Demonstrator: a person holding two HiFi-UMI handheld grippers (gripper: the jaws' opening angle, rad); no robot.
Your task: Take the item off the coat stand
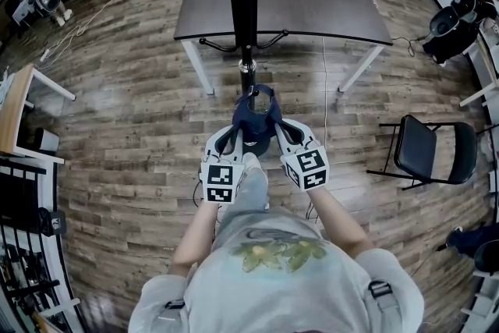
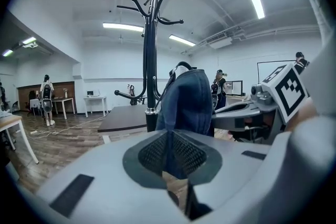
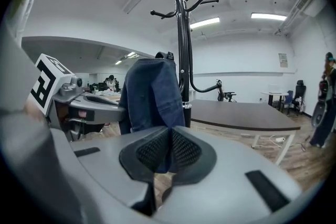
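Directly ahead of the person rises the black coat stand, its curved hooks spreading above and a lower pair of hooks further down the pole; behind it stands a dark brown table on white legs; a black folding chair sits well apart on the right, and cables trail over the wood floor at the far left; nothing lies between the grippers and the stand's pole except the thing they hold.

That thing is a dark blue denim item with a dark loop at its top; it hangs just in front of the pole, below the upper hooks; whether the loop touches the stand I cannot tell; in both gripper views its long axis runs upright, loop end up, loose fabric falling down into the jaws.

Both forearms reach forward side by side, and the two grippers converge in a V on the item, marker cubes facing up; the left gripper has its jaws clenched on the lower fabric from one side; the right gripper is likewise clamped tight on the fabric from the other side, pads pressed nearly together.
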